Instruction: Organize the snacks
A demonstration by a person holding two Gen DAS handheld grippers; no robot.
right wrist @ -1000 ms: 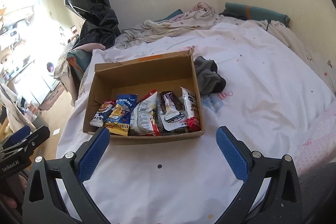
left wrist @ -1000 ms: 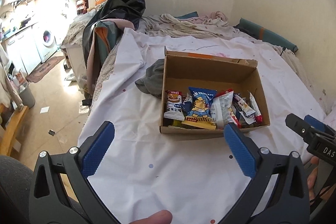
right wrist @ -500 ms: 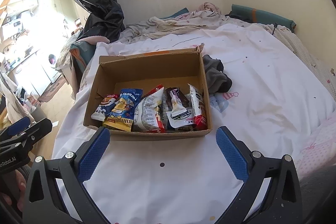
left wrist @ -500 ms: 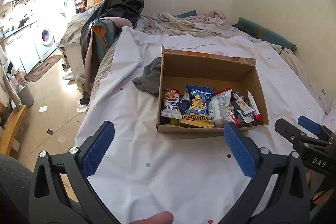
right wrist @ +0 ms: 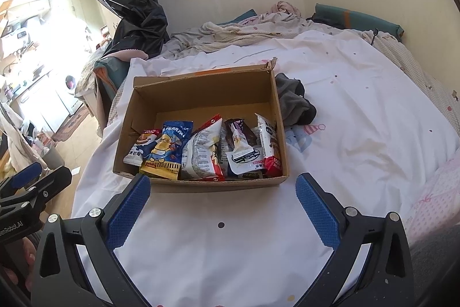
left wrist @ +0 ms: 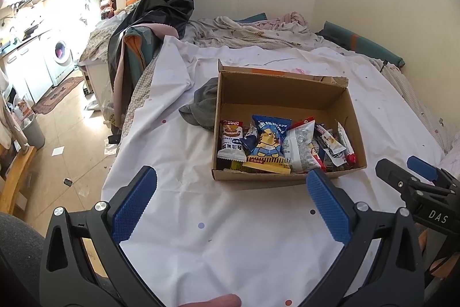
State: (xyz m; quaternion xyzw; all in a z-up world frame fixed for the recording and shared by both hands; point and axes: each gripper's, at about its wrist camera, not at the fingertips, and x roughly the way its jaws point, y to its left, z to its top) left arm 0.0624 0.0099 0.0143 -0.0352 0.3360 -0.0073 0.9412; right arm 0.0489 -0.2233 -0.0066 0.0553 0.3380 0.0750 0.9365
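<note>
Cardboard box (right wrist: pixel 198 94) sits on soft bed (right wrist: pixel 359 117); both grippers' jaws released, empty. Risk: pressing packets (right wrist: pixel 201 151) tips box.

**Box ahead of you, snacks at its near wall**

The box (left wrist: pixel 287 94) sits on the bed (left wrist: pixel 230 235) in front of you. The snacks (left wrist: pixel 284 146) lie in a row inside it, against its near wall; the far half is bare. A cloth (left wrist: pixel 202 105) lies touching the box's side. Crumpled bedding (left wrist: pixel 258 33) lies behind the box, by the wall.
</note>
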